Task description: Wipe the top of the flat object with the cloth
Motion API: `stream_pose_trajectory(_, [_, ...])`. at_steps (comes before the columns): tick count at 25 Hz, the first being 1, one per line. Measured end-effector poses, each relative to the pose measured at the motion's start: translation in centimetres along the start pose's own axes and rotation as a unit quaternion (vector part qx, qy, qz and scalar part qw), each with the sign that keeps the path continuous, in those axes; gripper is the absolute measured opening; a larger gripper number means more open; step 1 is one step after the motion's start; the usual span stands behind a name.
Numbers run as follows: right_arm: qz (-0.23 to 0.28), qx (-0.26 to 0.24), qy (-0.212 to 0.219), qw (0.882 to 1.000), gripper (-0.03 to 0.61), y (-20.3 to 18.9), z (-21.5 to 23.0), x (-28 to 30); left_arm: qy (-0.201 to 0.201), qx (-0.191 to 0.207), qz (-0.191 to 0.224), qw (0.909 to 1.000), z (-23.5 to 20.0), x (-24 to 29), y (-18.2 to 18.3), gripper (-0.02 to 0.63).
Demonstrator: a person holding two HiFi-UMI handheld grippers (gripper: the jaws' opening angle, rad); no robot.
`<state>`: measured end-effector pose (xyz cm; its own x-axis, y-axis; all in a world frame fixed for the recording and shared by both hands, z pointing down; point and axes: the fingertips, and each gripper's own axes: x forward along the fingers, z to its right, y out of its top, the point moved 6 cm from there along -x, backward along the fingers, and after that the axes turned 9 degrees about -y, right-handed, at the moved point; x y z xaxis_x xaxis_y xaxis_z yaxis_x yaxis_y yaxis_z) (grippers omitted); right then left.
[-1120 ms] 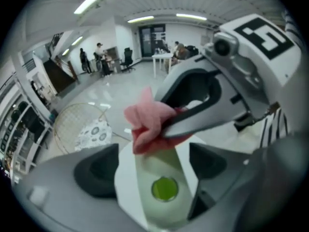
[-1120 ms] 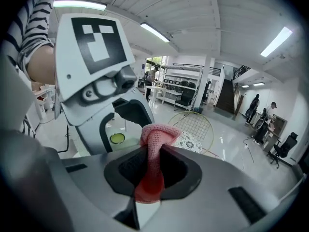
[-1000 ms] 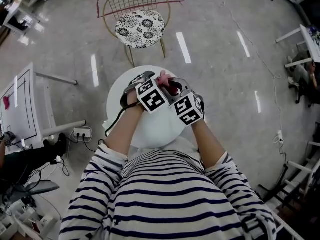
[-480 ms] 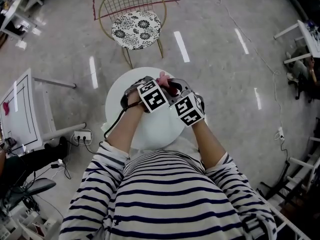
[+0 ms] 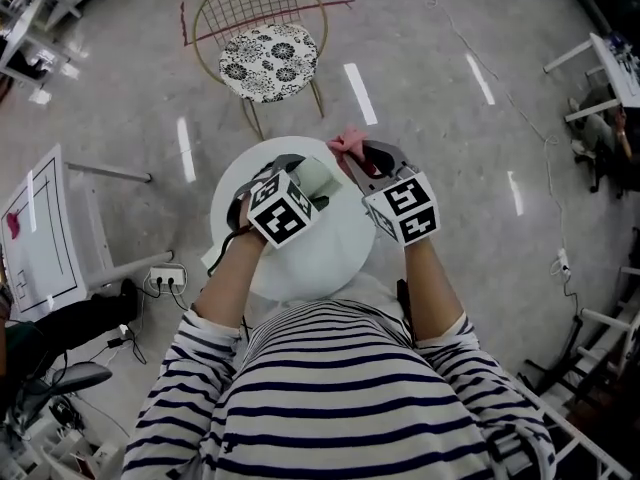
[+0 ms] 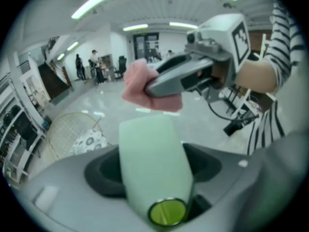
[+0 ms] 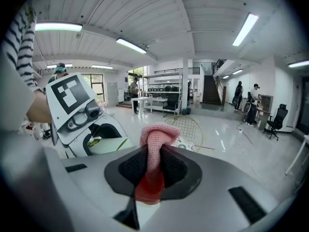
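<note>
The floor (image 5: pixel 470 198) is hard and shiny. Both things are up in the air over the small round tabletop (image 5: pixel 320 263), so a dropped thing could bounce off it and land down there.

The flat thing (image 6: pixel 152 163) is pale green and looks smooth. The left gripper (image 5: pixel 303 184) has it between its fingers, which are closing on it, and a lot of it sticks out past them. I think a hard rub near its far end could tip it or slide it loose.

The cloth (image 7: pixel 157 132) is pink and bunched up. The right gripper (image 7: pixel 153 167) has its fingers pinched on it, with just a small puff sticking out. So the grey fingers might scrape the flat thing, or the cloth could get pulled out.

For room, the floor is open around the tabletop. The chair (image 5: pixel 265 53) stands past its far edge, apart from it. The tabletop looks bare, but its edge is close all the way round. The two grippers are near each other and not touching, so I think only a short move is needed
</note>
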<state>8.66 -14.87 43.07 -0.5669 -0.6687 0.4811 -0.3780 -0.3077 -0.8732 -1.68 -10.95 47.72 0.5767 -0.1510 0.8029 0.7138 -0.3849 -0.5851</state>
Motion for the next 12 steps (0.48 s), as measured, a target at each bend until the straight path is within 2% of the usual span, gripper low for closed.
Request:
stream_pose_trajectory(2, [0.019, 0.024, 0.017, 0.999, 0.057, 2.1, 0.1, -1.4, 0.025, 0.01, 0.059, 0.9979, 0.5, -2.8, 1.4, 0.353])
stream_pose_trajectory(4, [0.038, 0.036, 0.033, 0.998, 0.057, 4.4, 0.0, -2.5, 0.048, 0.02, 0.12, 0.9914, 0.9, -5.2, 2.4, 0.348])
stream_pose_trajectory(8, [0.051, 0.011, 0.078, 0.996, 0.057, 8.1, -1.8, -3.3, 0.085, 0.033, 0.236, 0.9675, 1.6, -7.1, 1.9, 0.337])
stream_pose_trajectory(10, [0.043, -0.012, 0.104, 0.994, 0.057, 9.2, -3.6, -3.2, 0.1, 0.029, 0.27, 0.9571, 1.7, -7.1, 0.9, 0.33])
stream_pose_trajectory(12, [0.033, -0.03, 0.123, 0.991, 0.057, 9.8, -5.5, -2.9, 0.113, 0.019, 0.288, 0.9508, 1.7, -7.0, 0.0, 0.324])
